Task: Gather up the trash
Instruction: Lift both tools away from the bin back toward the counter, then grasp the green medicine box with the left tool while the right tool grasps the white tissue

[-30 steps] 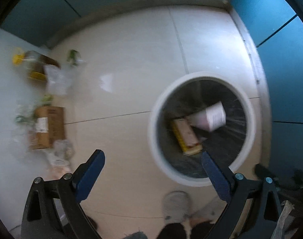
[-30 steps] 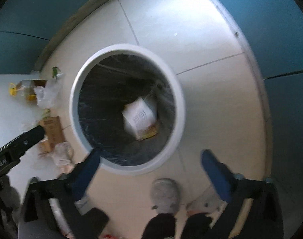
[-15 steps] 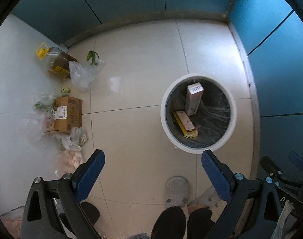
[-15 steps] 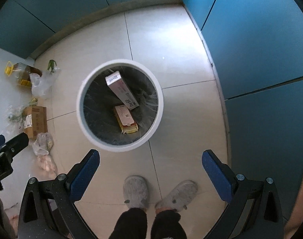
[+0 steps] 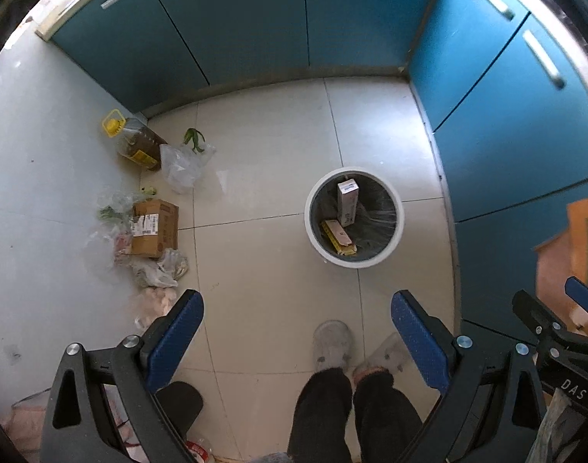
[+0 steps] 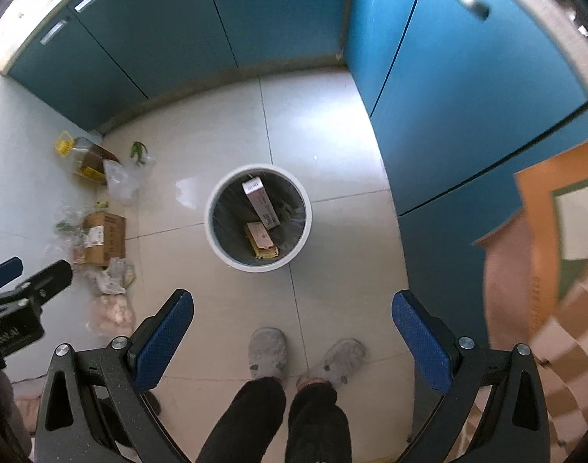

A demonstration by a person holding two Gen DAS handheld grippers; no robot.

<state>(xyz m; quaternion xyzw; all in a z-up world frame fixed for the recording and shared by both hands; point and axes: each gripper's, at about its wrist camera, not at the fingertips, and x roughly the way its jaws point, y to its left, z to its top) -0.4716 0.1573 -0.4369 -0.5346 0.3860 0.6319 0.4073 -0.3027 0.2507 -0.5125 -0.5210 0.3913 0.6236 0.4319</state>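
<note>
So two boxes (image 5: 348,200) are already in the bin (image 5: 394,239), but the cardboard box (image 5: 155,227), oil bottle (image 5: 137,146) and plastic bags (image 5: 183,164) are on the floor (image 5: 263,146), and both left tongs (image 5: 297,328) and right tongs (image 6: 292,326) hang wide open, empty.

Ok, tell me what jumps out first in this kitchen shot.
The round white bin with a dark liner stands mid-floor, holding a white carton and a flat yellow-edged box. Left of it, litter hugs the wall: a brown cardboard box, a yellow-capped oil jug and crumpled clear plastic bags. Both grippers are open and empty.
</note>
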